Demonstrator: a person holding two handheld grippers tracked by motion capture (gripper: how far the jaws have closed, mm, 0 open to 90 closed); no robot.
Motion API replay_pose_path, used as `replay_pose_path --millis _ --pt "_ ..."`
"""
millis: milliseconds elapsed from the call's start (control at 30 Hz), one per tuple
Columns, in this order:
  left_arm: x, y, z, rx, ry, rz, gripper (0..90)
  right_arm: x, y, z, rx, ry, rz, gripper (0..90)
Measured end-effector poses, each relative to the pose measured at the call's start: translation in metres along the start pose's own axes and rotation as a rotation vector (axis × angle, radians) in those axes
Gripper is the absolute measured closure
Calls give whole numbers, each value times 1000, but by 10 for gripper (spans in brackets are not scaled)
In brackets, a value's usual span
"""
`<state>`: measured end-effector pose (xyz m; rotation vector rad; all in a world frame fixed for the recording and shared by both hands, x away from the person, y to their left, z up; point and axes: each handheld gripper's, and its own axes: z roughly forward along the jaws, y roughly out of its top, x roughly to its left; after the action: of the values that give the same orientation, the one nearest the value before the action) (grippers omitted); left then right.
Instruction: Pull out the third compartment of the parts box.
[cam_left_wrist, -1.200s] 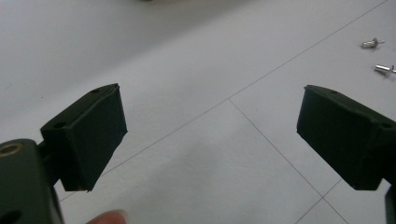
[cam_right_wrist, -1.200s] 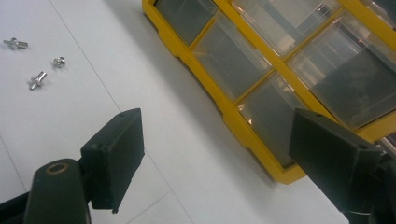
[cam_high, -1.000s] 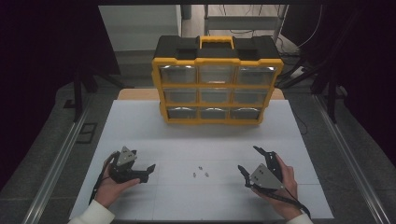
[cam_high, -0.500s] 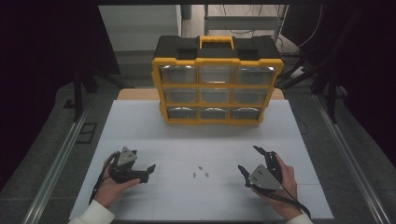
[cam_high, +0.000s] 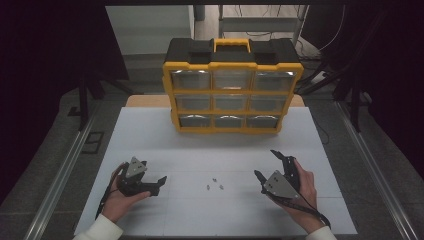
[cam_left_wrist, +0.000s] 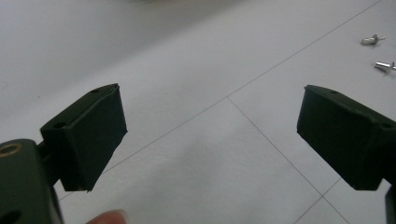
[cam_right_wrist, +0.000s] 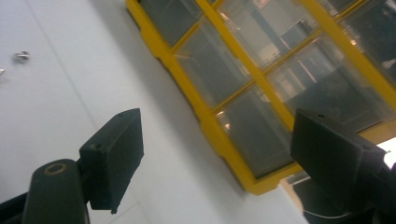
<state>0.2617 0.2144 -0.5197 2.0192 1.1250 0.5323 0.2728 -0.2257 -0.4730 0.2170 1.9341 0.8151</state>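
Nothing moved — both grippers agape, small screws between.

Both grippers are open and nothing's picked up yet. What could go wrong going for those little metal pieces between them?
1. The small metal pieces are tiny and lie loose on the smooth white table; the wide jaws of the left gripper could nudge or roll them away rather than pinch them.
2. They lie close together, so one grab may catch two.
3. The right gripper faces the yellow organiser, not the pieces, so it would need turning first.
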Motion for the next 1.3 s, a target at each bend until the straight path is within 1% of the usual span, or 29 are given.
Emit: replay_pose_path --millis 167,333,367,400,467,867,1133,1300 --pt "0 0 0 0 -2 0 86 -9 6 6 -6 -22 -5 177" --pt "0 0 0 0 -2 0 85 -15 11 9 -14 -33 -10 177" --pt "0 0 0 -1 -2 0 86 -19 14 11 -17 -44 -19 178" --pt "0 0 0 -1 -2 0 86 -19 14 11 -17 -44 -19 178" --pt "0 0 0 0 -2 0 86 -24 18 13 -23 -65 -28 178" --pt "-1 0 0 -2 -3 -1 85 -40 24 19 -22 -89 -31 177" --pt "-1 0 0 -4 -3 -3 85 -51 31 31 -30 -98 -33 175" --pt "-1 0 -1 -4 -2 0 85 -57 33 37 -26 -107 -48 175"
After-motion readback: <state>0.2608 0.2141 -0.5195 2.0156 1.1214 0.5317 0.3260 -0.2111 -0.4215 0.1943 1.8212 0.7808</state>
